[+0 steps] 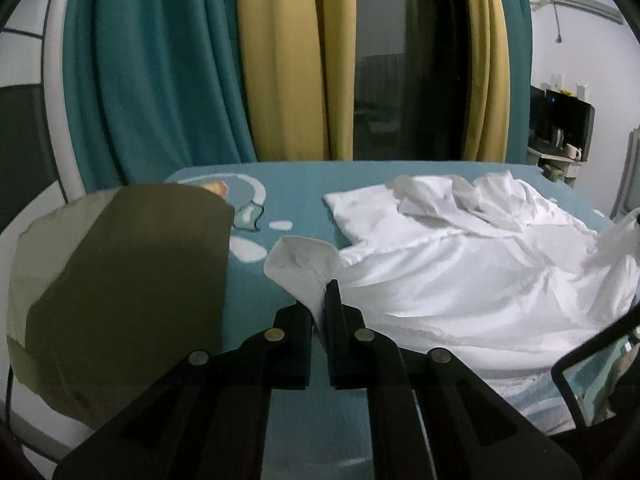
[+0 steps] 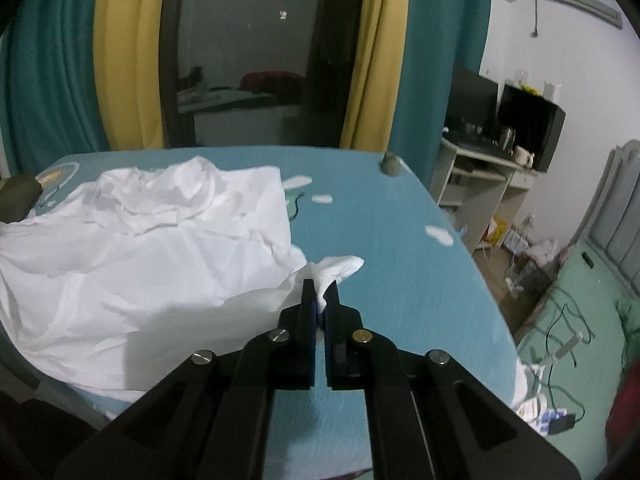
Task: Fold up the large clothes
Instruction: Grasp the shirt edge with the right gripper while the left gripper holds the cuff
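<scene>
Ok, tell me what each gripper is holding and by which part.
Both hold the white shirt: the left gripper pinches a bunched corner at its left edge, the right gripper a bunched corner at its right edge.

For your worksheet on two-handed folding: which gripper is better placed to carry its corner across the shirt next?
Probably right: the right gripper has open bed around it, while the left gripper sits beside an olive garment. Both grip the shirt.

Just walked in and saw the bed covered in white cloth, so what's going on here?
A person is working on a white garment that lies rumpled on the teal bed, with a two-finger gripper in each hand. The left gripper is shut on one bunched end of it, the right gripper on another. No neat fold shows yet. An olive cloth lies beside it.
</scene>
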`<state>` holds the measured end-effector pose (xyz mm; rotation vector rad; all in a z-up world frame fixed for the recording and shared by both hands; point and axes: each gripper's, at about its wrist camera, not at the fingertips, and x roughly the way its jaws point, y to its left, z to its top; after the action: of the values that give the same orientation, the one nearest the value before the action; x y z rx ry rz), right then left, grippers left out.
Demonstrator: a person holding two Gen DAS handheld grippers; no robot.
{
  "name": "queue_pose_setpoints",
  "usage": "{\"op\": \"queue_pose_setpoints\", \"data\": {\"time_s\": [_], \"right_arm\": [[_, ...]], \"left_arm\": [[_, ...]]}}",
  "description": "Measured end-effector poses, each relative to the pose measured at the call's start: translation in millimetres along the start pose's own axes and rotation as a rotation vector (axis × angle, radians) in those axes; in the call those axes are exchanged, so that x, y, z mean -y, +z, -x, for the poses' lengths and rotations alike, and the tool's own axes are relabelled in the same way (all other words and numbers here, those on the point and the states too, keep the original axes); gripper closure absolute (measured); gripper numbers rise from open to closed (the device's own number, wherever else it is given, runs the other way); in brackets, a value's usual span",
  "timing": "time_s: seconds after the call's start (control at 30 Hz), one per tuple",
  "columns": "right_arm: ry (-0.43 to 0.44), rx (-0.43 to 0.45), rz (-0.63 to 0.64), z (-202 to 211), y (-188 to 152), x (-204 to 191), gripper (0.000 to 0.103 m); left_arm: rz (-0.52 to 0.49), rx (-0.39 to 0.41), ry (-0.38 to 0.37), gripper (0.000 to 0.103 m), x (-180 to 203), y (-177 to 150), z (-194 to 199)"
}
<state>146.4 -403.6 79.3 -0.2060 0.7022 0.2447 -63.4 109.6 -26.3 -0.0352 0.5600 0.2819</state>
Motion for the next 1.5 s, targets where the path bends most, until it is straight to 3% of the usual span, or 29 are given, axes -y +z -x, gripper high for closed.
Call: {"op": "queue_pose_setpoints", "data": {"time_s": [0.37, 0.77, 1.2, 1.5], "right_arm": [[-0.025, 0.069, -0.015, -24, 37, 14, 0.1], [-0.004, 0.125, -0.051, -83, 79, 17, 0.1], [0.041, 0.075, -0.003, -163, 127, 14, 0.1], [0.044, -0.043, -0.019, -230, 134, 18, 0.1]], "left_arm": [[0.03, 0.046, 0.025, 0.097, -6, 36, -22], [0.095, 0.083, 0.024, 0.097, -6, 91, -83], [0.124, -0.009, -0.022, 0.097, -15, 137, -170], [0.155, -0.102, -0.024, 0.097, -15, 146, -245]]}}
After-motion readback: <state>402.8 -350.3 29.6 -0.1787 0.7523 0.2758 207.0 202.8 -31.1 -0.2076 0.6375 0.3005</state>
